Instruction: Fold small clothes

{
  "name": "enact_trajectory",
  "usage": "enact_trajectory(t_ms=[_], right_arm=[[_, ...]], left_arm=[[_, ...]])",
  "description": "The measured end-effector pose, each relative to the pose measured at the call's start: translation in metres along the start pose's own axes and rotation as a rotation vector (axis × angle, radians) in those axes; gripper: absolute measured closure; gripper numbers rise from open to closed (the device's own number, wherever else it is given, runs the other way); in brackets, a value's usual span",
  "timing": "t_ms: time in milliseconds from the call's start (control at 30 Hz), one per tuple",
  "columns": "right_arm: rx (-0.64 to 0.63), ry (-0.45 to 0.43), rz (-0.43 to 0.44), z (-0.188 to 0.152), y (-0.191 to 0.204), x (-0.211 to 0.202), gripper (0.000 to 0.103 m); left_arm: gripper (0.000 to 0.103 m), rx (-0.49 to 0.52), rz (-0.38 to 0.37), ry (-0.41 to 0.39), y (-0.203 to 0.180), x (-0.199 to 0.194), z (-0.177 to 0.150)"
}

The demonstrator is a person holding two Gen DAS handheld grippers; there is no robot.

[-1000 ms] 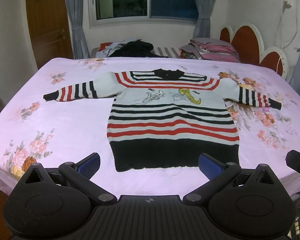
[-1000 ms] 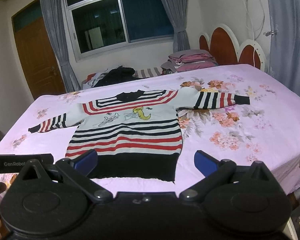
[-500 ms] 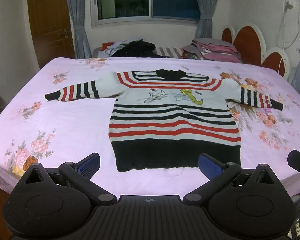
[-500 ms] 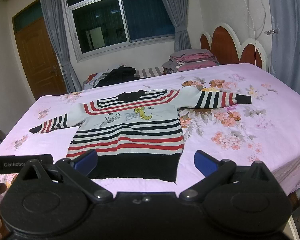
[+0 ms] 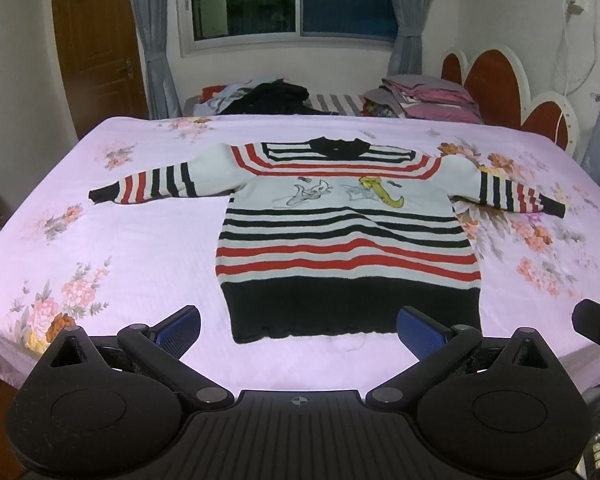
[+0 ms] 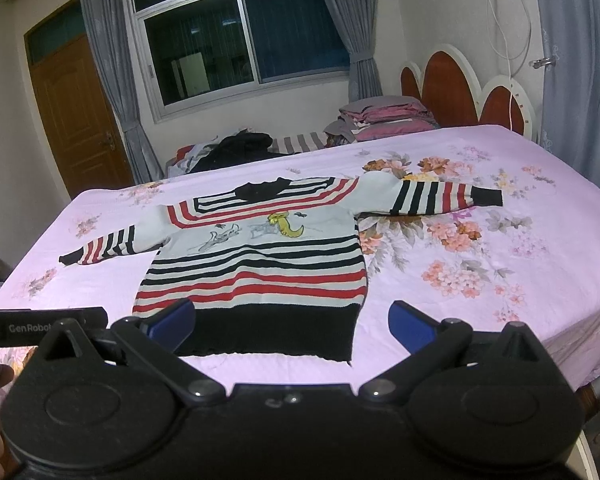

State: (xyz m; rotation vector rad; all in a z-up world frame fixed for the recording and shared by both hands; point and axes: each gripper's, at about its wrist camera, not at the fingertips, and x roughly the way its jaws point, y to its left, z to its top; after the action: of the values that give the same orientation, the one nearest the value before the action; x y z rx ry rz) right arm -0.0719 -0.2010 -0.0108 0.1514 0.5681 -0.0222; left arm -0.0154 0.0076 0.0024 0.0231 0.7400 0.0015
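Striped sweater (image 5: pixel 346 236) lies flat, face up on the floral bedsheet (image 5: pixel 140 248), sleeves out to both sides, hem toward the cams. Nothing folded yet. Left gripper (image 5: pixel 298 330) and right gripper (image 6: pixel 292 326) both spread wide, empty, hovering off the near bed edge, clear of the hem.

Risks imo:
- knit is thick/stretchy, pinch may grab one layer only → fold skews
- pads snag sheet w/ sleeve cuff (image 5: pixel 552 210) → sheet drags
- uneven L/R pull → body bunches

One striped sweater (image 5: pixel 348 236) on one bed (image 5: pixel 140 240); two hand-held grippers: left (image 5: pixel 298 330), right (image 6: pixel 292 322).
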Motion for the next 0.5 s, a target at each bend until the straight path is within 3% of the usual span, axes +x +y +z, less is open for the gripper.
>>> enact_trajectory(t_ms=[500], right_arm=[[-0.001, 0.002, 0.001, 0.0, 0.0001, 0.0006, 0.0]], left_arm=[[0.0, 0.003, -0.003, 0.003, -0.0002, -0.0004, -0.0006]])
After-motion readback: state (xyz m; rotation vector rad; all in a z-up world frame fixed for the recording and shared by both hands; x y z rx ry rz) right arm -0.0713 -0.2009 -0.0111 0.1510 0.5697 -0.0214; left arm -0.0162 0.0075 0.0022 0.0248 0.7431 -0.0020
